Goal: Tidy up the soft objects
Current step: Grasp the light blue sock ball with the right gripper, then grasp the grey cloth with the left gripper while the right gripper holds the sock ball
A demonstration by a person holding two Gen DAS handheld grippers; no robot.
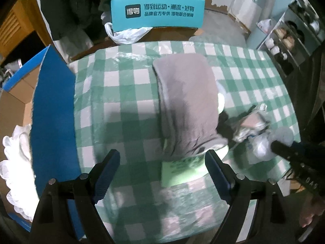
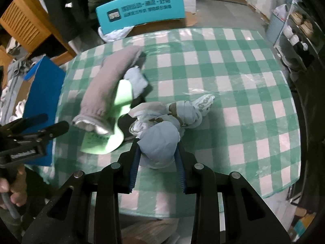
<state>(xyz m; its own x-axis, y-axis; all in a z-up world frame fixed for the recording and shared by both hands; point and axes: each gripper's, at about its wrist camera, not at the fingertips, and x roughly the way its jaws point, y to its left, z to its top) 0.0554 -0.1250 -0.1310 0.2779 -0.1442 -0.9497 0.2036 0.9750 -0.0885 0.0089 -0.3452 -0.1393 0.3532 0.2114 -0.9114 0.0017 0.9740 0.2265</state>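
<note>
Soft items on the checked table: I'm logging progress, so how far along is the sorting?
Done: white soft things already lie in the blue box. In hand: the right gripper is shut on a pale bundle; the left gripper is open and empty. Left: the grey fleece piece, the green item and the knotted cloth.

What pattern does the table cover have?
Green and white checks on the table cover, best seen in the right wrist view.

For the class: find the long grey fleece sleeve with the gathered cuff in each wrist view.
Left wrist: grey fleece sleeve runs up the centre, above the open left gripper.
Right wrist: left of centre, slanting.
Shared landmark: teal printed box behind the table.
</note>
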